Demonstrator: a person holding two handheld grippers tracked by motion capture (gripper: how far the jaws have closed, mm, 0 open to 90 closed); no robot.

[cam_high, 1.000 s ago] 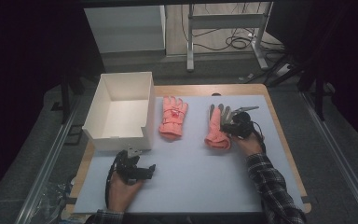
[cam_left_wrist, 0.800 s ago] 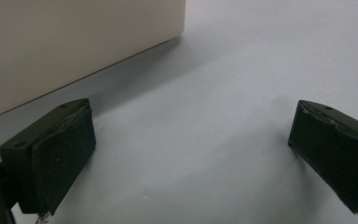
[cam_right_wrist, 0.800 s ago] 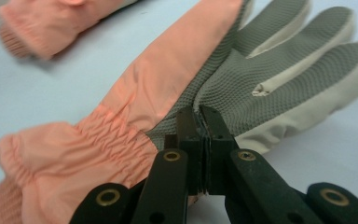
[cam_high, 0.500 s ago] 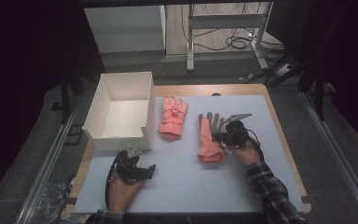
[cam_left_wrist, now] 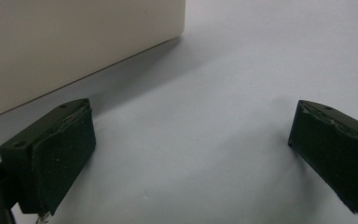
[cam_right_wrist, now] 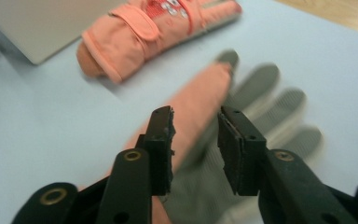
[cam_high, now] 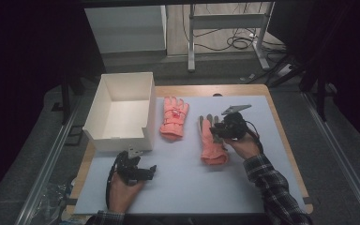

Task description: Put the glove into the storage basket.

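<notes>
From above, we see the white box [cam_high: 122, 110] at upper left, one glove [cam_high: 174, 117] beside it, and the second glove [cam_high: 211, 140] mid-frame under our right gripper [cam_high: 221, 129]. The left gripper [cam_left_wrist: 191, 154], low by the box wall, gapes wide, empty. The right gripper view shows jaws partly parted over the second glove's grey palm, seemingly poised to pinch; we cannot tell if they touch.

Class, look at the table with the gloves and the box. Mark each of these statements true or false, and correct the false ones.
1. The white box holds a glove. False: it is empty.
2. Both gloves lie on the mat. True: the left glove and the right glove.
3. The left gripper is clamped shut. False: its jaws stand wide apart.
4. The right gripper is over the right glove. True.
</notes>
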